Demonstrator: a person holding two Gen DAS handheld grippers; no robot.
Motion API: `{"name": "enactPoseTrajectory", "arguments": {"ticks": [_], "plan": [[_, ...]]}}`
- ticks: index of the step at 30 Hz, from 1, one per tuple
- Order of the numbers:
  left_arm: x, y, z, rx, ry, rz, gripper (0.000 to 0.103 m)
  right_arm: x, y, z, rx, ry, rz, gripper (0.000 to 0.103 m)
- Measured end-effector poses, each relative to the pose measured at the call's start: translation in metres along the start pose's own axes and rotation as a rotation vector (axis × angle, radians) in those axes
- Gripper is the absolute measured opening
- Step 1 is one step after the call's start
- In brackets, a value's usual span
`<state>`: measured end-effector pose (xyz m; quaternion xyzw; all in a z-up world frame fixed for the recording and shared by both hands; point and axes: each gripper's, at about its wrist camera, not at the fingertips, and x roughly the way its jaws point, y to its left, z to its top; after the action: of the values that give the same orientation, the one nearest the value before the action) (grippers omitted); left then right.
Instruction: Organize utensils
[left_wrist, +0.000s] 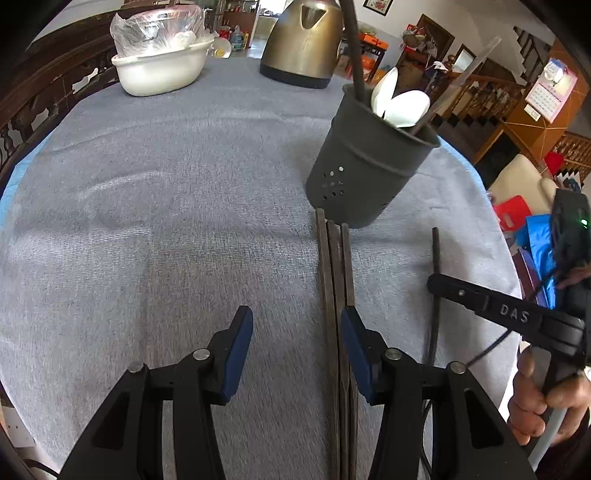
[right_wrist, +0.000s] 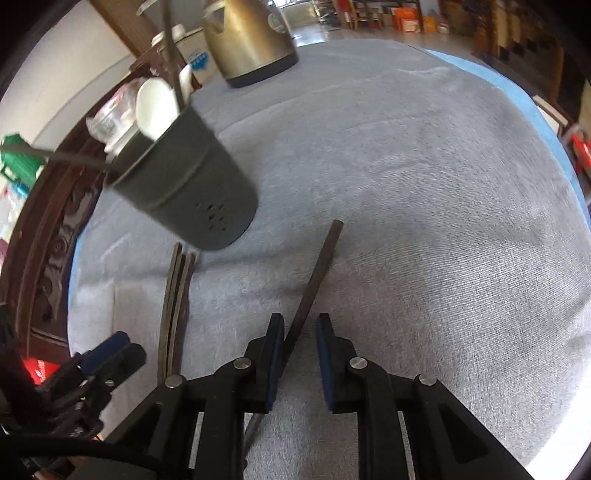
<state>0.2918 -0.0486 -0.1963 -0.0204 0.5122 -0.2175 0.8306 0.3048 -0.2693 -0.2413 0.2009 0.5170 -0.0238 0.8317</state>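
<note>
A dark grey utensil holder (left_wrist: 365, 162) stands on the grey cloth, holding white spoons (left_wrist: 399, 103) and a dark chopstick; it also shows in the right wrist view (right_wrist: 188, 184). Three dark chopsticks (left_wrist: 334, 280) lie side by side in front of it, also seen in the right wrist view (right_wrist: 175, 306). My left gripper (left_wrist: 295, 350) is open over the cloth, its right finger beside these chopsticks. A single dark chopstick (right_wrist: 317, 273) lies apart. My right gripper (right_wrist: 300, 354) is open around its near part, the left pad (right_wrist: 275, 354) close to it.
A brass-coloured kettle (left_wrist: 303, 40) and a white basin (left_wrist: 162, 66) with plastic-wrapped items stand at the far side of the table. The table edge runs along the right (left_wrist: 491, 206). A carved wooden rail (right_wrist: 40, 236) borders the table.
</note>
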Motion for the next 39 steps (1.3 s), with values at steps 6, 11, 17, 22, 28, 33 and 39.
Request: {"name": "enactPoseTrajectory", "arguments": {"ticks": [6, 11, 17, 22, 28, 33, 39], "plan": [[0.012, -0.007, 0.005, 0.016, 0.008, 0.018, 0.051, 0.0, 0.005, 0.001, -0.047, -0.032, -0.016, 0.02], [0.015, -0.008, 0.008, 0.015, 0.0, 0.028, 0.051, 0.004, 0.006, -0.006, -0.066, -0.048, -0.007, 0.02], [0.014, -0.002, 0.006, 0.012, -0.008, 0.032, 0.052, 0.004, 0.006, -0.011, -0.089, -0.063, -0.007, 0.02], [0.01, 0.006, 0.003, 0.016, -0.006, 0.08, 0.05, 0.003, 0.004, -0.013, -0.092, -0.068, 0.006, 0.02], [0.008, 0.009, 0.004, -0.014, 0.006, 0.068, 0.048, 0.001, 0.004, -0.014, -0.098, -0.079, 0.01, 0.02], [0.012, 0.005, 0.007, -0.03, 0.011, 0.031, 0.048, 0.002, 0.002, -0.014, -0.098, -0.085, 0.023, 0.02], [0.014, 0.0, 0.008, -0.03, 0.008, 0.023, 0.048, 0.002, 0.002, -0.014, -0.11, -0.095, 0.018, 0.02]]}}
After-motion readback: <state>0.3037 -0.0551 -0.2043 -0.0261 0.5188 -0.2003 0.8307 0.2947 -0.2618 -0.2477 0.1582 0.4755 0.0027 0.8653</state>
